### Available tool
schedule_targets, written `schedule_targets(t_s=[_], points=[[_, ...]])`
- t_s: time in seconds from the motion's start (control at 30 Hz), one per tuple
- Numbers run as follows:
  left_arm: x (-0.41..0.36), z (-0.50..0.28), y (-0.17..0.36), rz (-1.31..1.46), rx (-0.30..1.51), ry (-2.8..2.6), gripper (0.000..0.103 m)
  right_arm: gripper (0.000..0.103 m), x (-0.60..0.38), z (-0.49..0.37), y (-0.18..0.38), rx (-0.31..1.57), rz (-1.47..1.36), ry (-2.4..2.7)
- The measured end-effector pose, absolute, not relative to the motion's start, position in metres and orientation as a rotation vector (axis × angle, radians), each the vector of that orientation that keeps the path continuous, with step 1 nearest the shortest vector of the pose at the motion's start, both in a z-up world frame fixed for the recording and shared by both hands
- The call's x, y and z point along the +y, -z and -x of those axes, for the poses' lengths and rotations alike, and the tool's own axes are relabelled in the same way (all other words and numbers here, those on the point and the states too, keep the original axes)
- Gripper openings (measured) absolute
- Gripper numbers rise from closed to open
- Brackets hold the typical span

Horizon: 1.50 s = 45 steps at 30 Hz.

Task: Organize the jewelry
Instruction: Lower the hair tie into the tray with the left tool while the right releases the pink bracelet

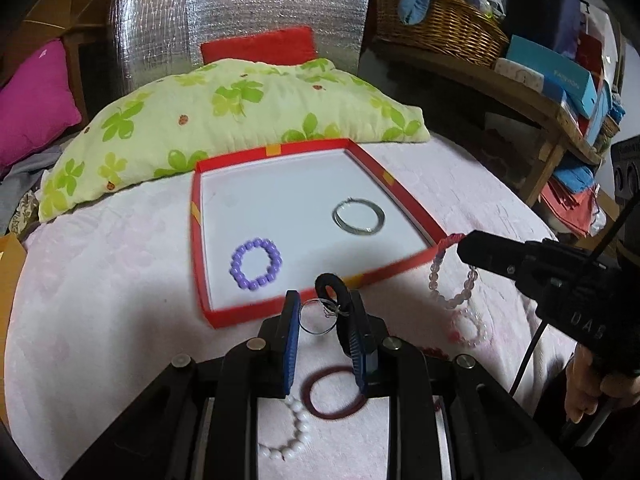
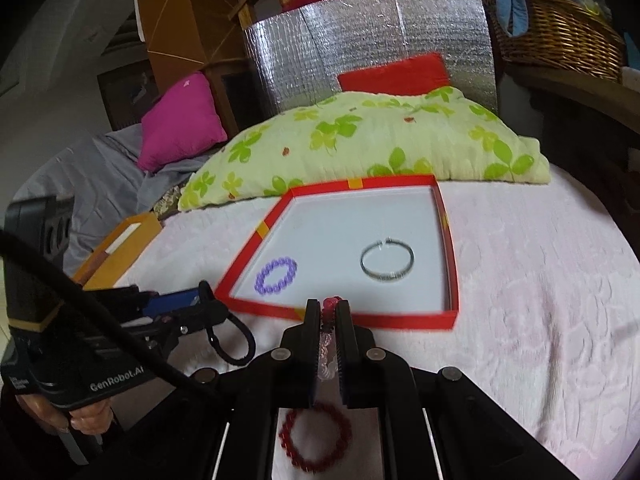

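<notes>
A red box [image 1: 412,208] with a white floor lies on the pink bedspread; inside it are a purple bead bracelet [image 1: 256,264] and a silver bangle [image 1: 359,216]. My left gripper [image 1: 322,300] hovers at the box's near wall, shut on a black elastic band [image 1: 329,282] with a thin wire ring [image 1: 316,316] between the blue pads. From the right wrist view the band [image 2: 234,340] dangles from that gripper [image 2: 200,296]. My right gripper [image 2: 328,306] is shut on a pale pink bead bracelet [image 2: 326,354] with a red knot. That bracelet [image 1: 452,284] hangs by the box's near right corner.
On the spread lie a white bead bracelet [image 1: 290,428], a dark red band [image 1: 332,396], another pink bead bracelet [image 1: 472,328] and a red bead bracelet [image 2: 316,438]. A green-flowered pillow [image 1: 240,108] lies behind the box. A wicker basket [image 1: 436,20] stands on a cluttered shelf to the right.
</notes>
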<state>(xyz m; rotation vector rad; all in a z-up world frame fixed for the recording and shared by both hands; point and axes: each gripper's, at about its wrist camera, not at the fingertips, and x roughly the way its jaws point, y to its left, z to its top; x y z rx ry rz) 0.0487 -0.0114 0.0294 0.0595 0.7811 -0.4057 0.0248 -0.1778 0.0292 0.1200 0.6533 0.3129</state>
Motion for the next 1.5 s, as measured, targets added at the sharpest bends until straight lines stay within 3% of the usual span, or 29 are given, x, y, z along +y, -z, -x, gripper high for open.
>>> schedule_targets(t_s=[0.6, 0.9, 1.23, 1.27, 1.3, 1.33, 1.37, 1.5], points=[[-0.001, -0.175, -0.04, -0.044, 0.77, 0.275, 0.024, 0.008, -0.16, -0.176, -0.056, 0.688, -0.198, -0.319], [-0.001, -0.228, -0.011, -0.009, 0.817, 0.227, 0.024, 0.008, -0.149, -0.249, -0.024, 0.781, -0.211, -0.308], [-0.004, -0.24, 0.011, -0.045, 0.871, 0.167, 0.025, 0.01, -0.164, -0.275, 0.008, 0.843, -0.242, -0.244], [-0.004, -0.239, 0.011, -0.046, 0.872, 0.163, 0.027, 0.014, -0.167, -0.274, 0.008, 0.837, -0.249, -0.246], [-0.004, -0.239, 0.011, -0.044, 0.874, 0.161, 0.031, 0.025, -0.17, -0.273, 0.008, 0.834, -0.254, -0.244], [-0.004, -0.238, 0.01, -0.043, 0.872, 0.16, 0.041, 0.039, -0.172, -0.273, 0.007, 0.833, -0.257, -0.234], [-0.004, -0.235, 0.009, -0.048, 0.861, 0.155, 0.048, 0.043, -0.176, -0.272, 0.006, 0.828, -0.264, -0.225], [-0.003, -0.223, 0.0, -0.093, 0.824, 0.136, 0.051, 0.045, -0.188, -0.261, -0.006, 0.796, -0.256, -0.197]])
